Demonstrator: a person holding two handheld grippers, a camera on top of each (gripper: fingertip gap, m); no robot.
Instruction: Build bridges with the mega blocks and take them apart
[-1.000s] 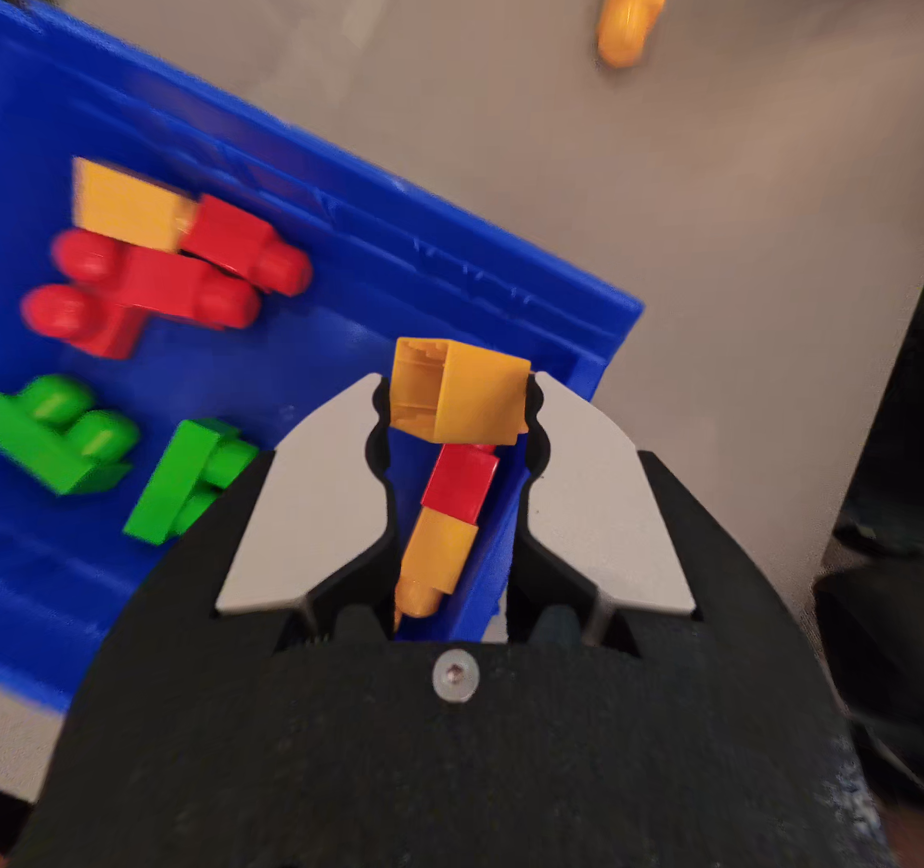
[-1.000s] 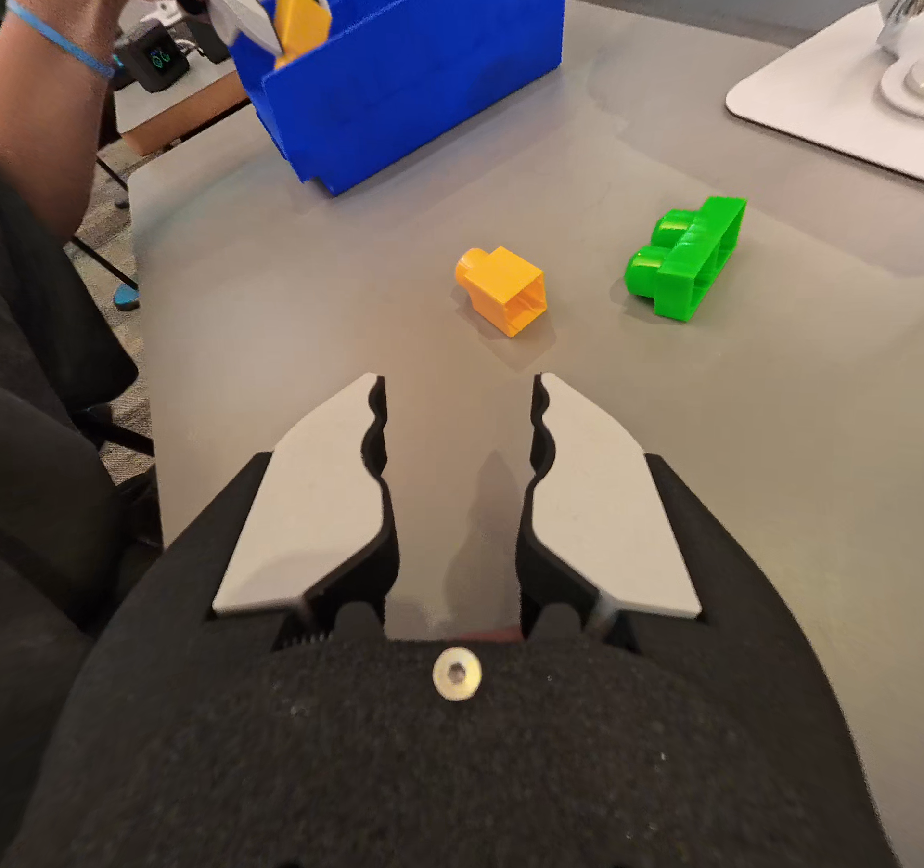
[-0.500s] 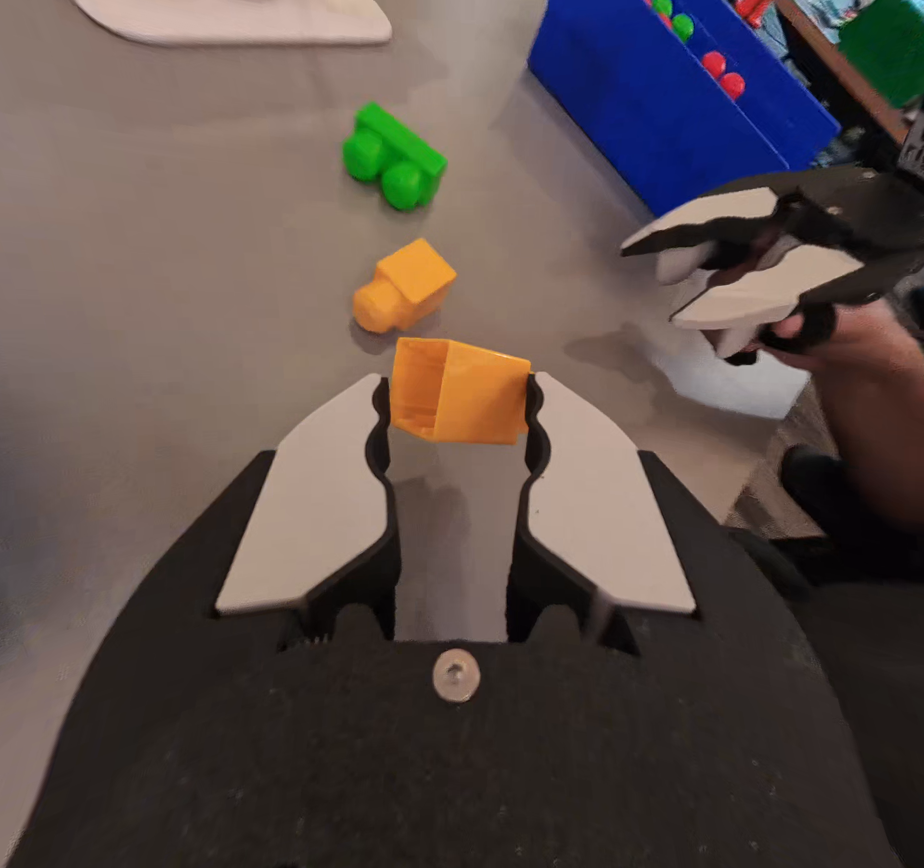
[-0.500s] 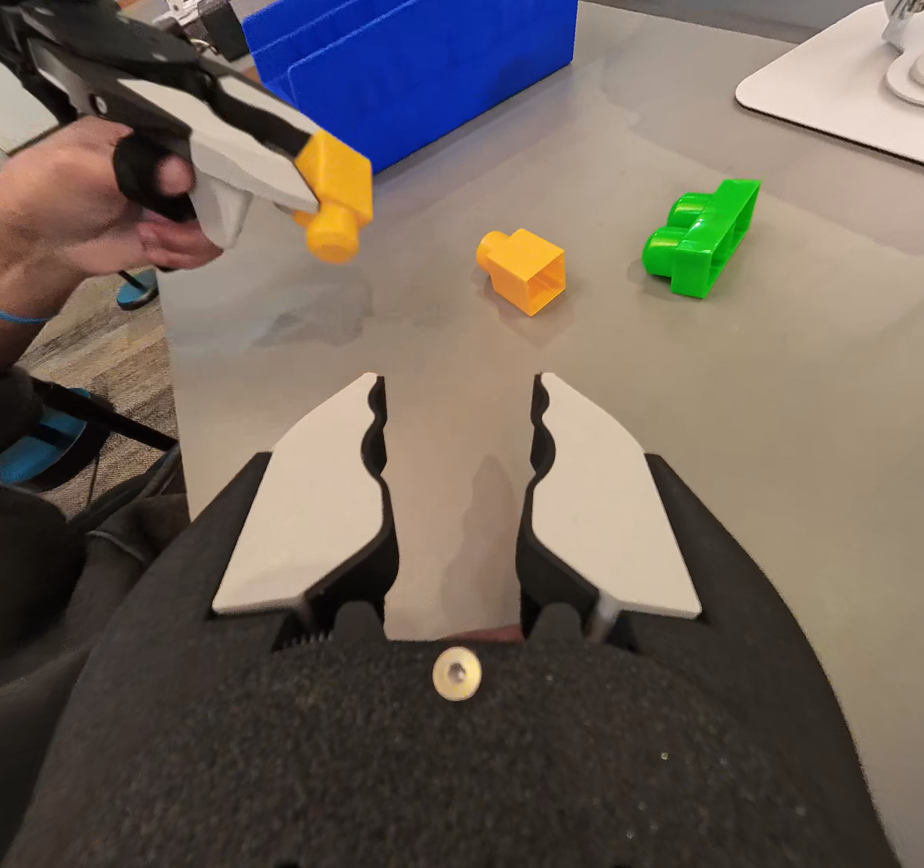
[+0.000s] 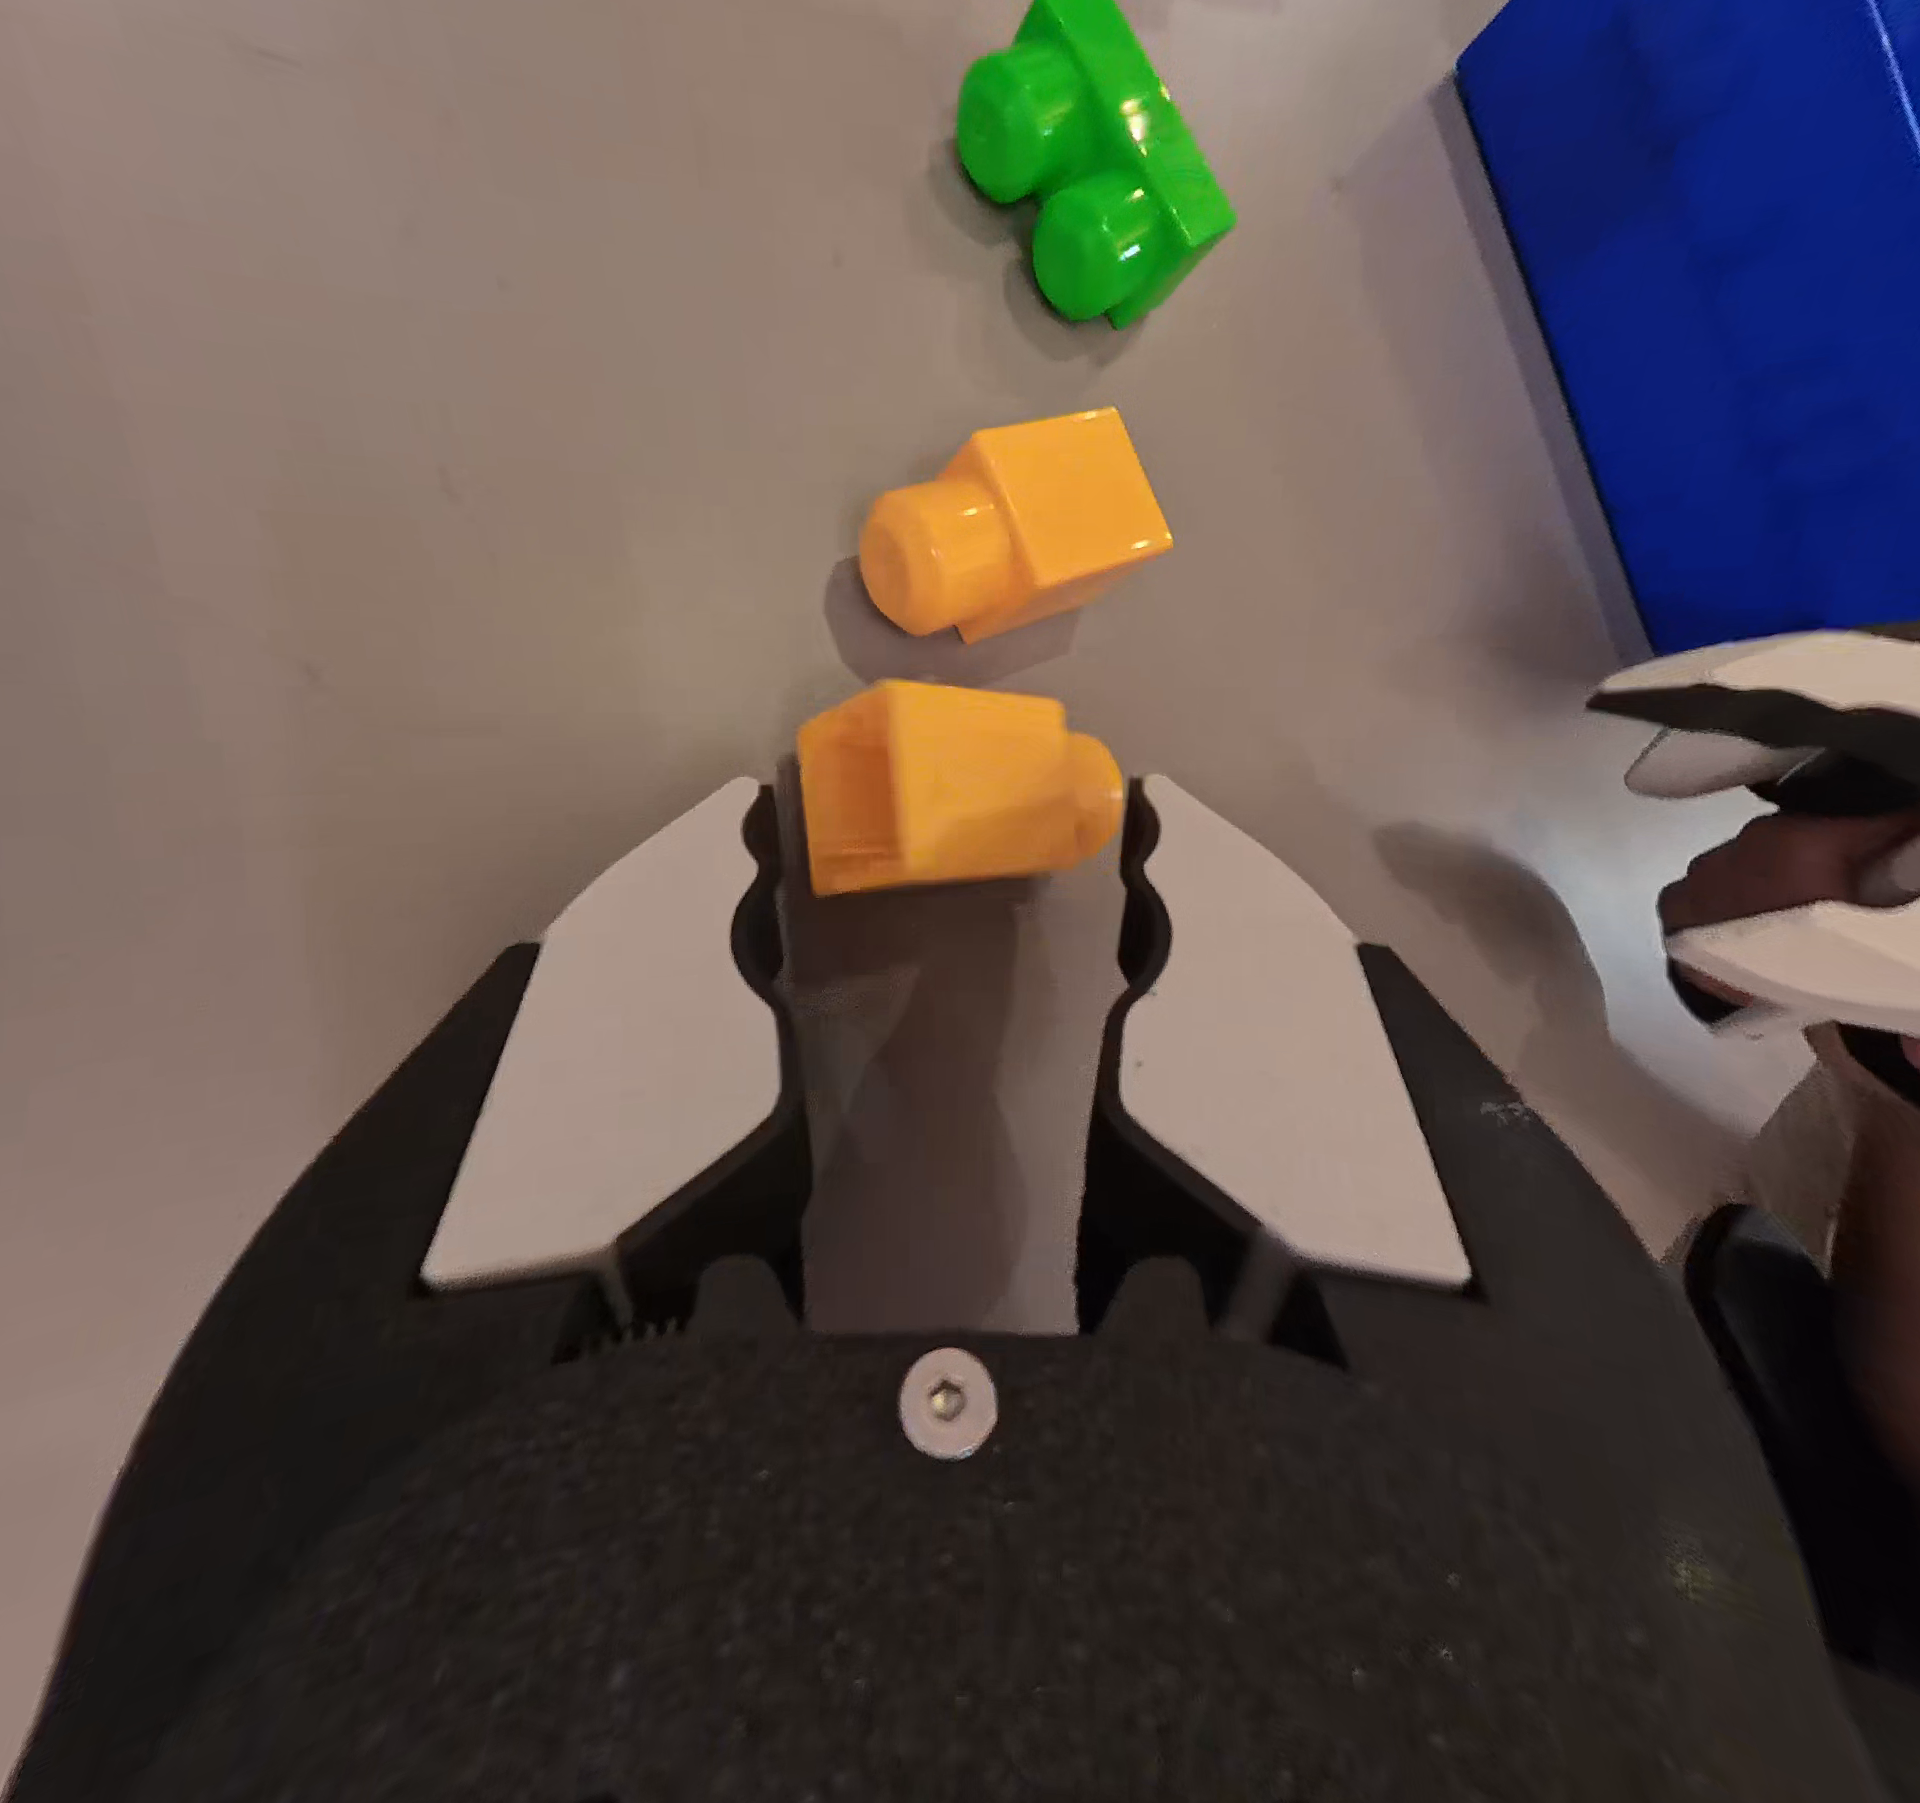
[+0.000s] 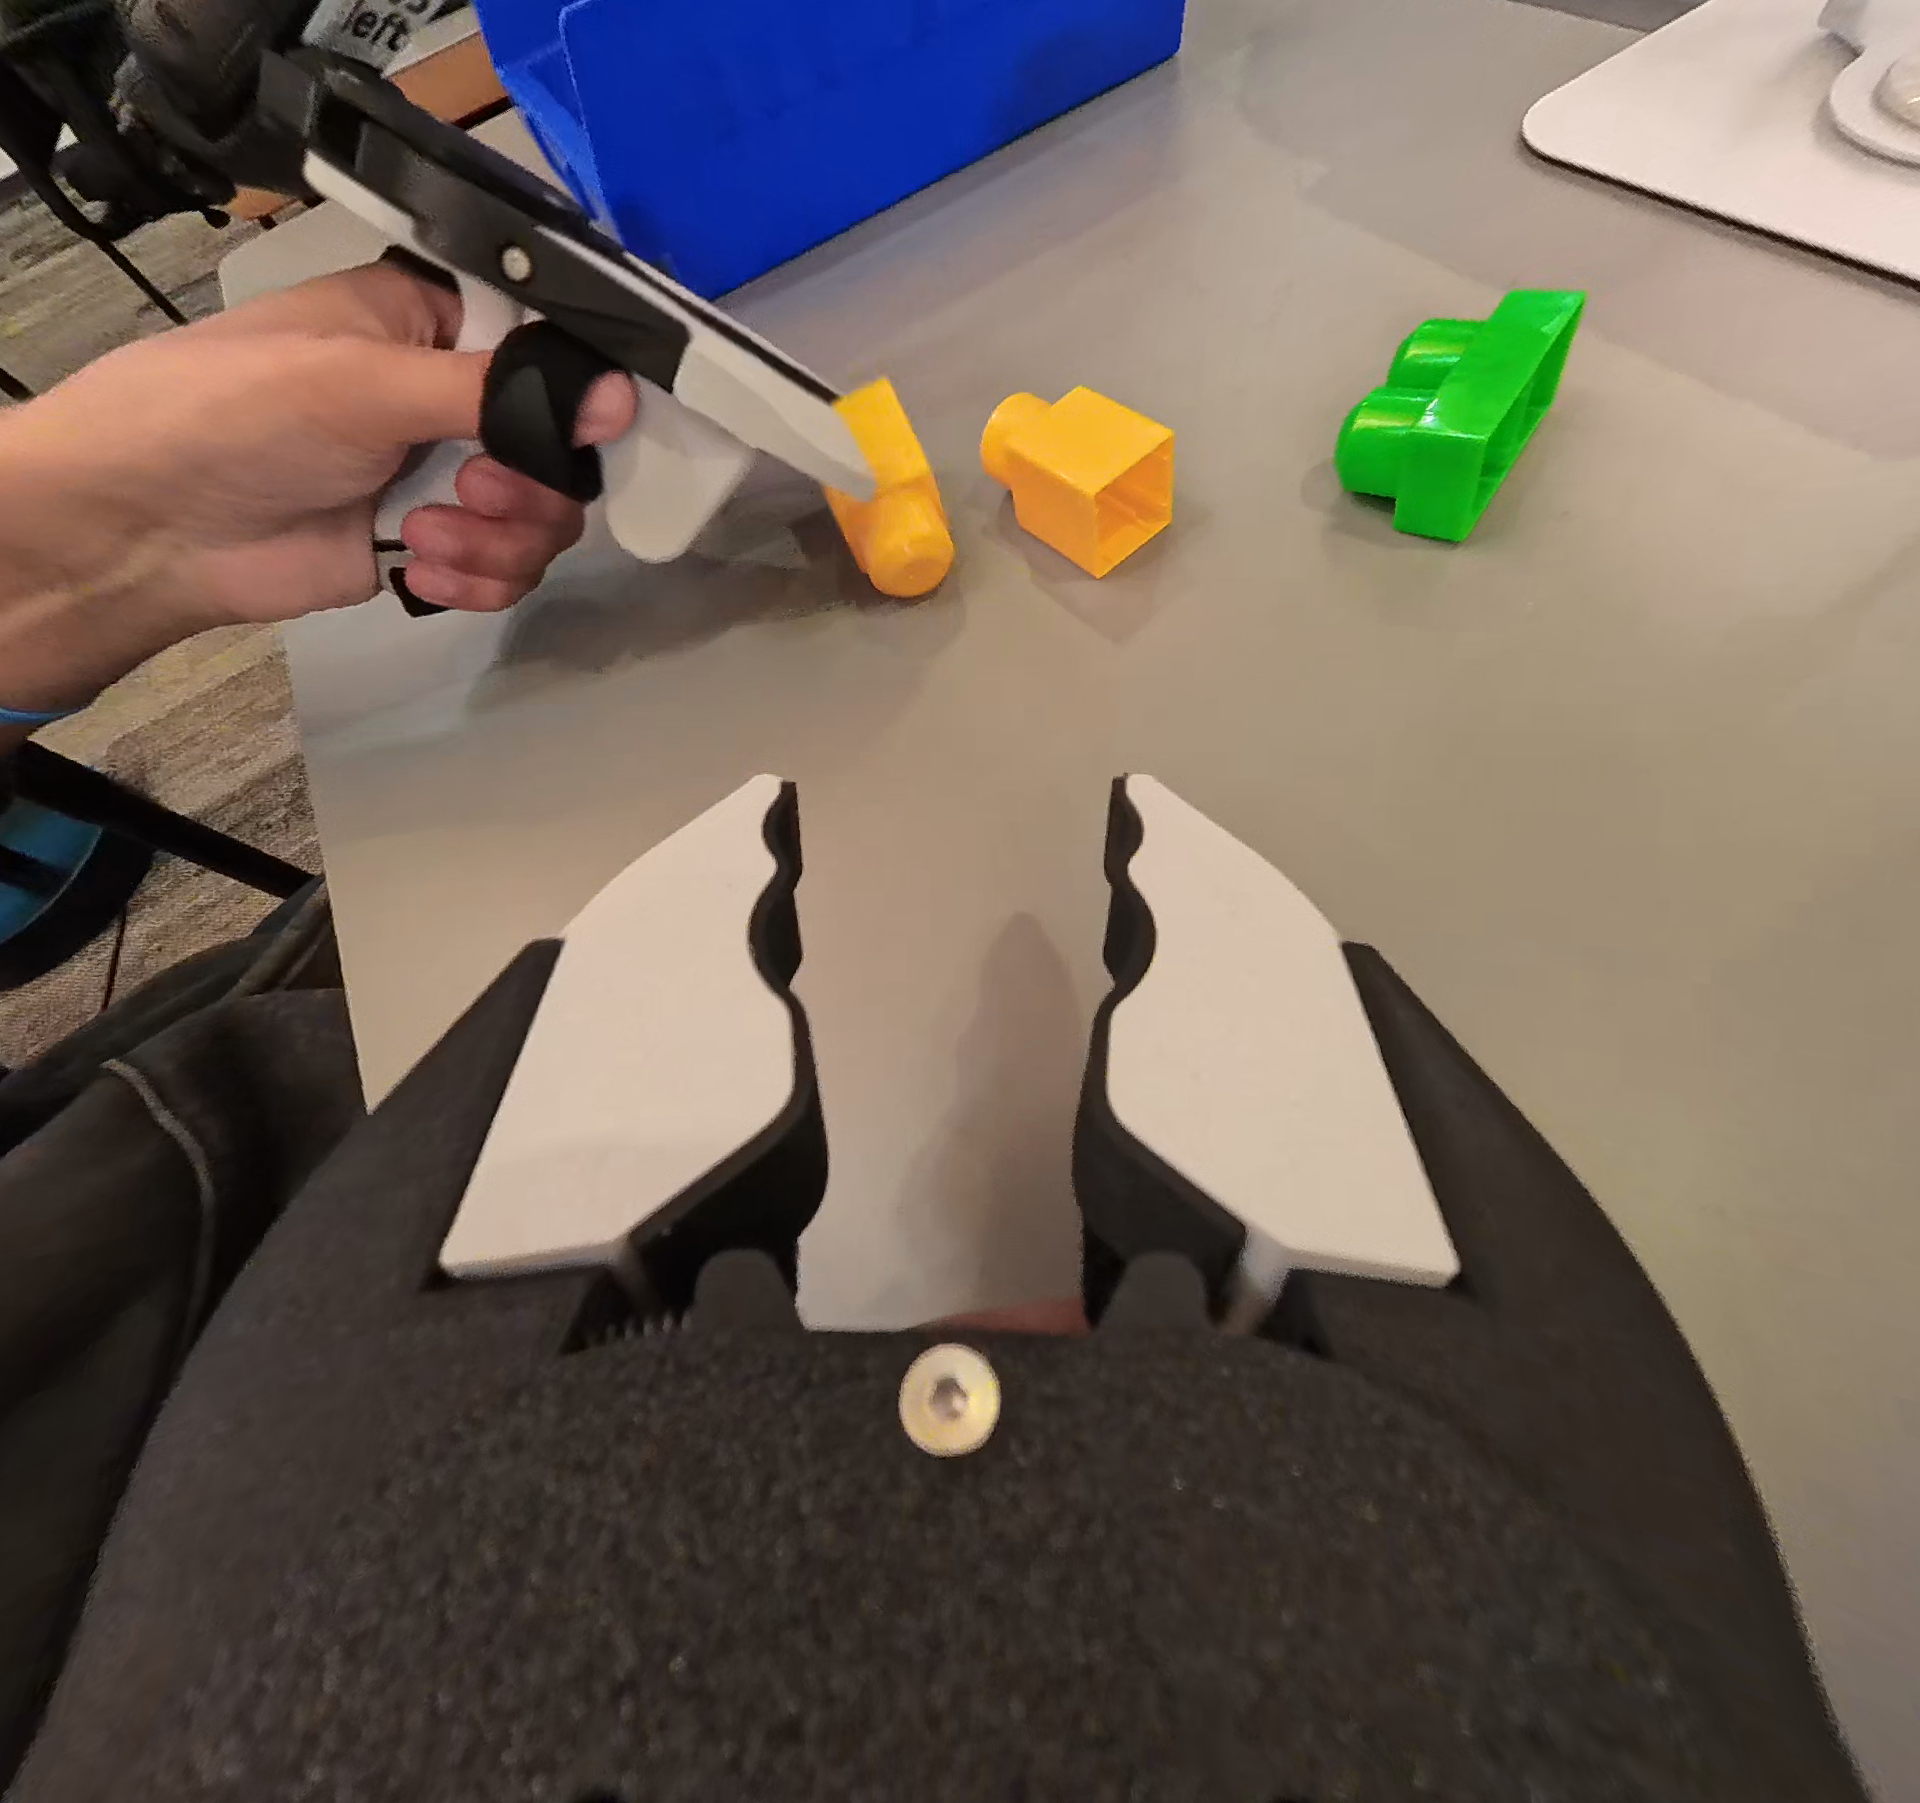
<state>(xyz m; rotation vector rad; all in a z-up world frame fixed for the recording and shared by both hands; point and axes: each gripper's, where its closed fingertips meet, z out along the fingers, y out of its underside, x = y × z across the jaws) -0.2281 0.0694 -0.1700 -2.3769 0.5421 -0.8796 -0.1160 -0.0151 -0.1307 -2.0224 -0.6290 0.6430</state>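
Observation:
An orange one-stud block (image 5: pixel 935 797) lies on its side on the grey table between the fingertips of my left gripper (image 5: pixel 951 797), stud toward the right finger. The jaws stand a little wider than the block, so the gripper is open. In the right wrist view that block (image 6: pixel 899 506) rests stud-down on the table under the left gripper (image 6: pixel 852 465). A second orange block (image 5: pixel 1029 522) (image 6: pixel 1091 475) lies just beyond it. A green two-stud block (image 5: pixel 1101 153) (image 6: pixel 1455 413) lies farther on. My right gripper (image 6: pixel 954 797) is open and empty above the table's near part.
A blue bin (image 6: pixel 852 60) (image 5: pixel 1714 247) stands at the table's back left in the right wrist view. A white flat base (image 6: pixel 1714 122) sits at the back right. The table's left edge (image 6: pixel 312 714) is close to the left hand.
My left gripper carried the orange block from over the blue bin down to the table beside the other orange block. Its jaws have widened and the block has turned onto its side. The right gripper has barely moved.

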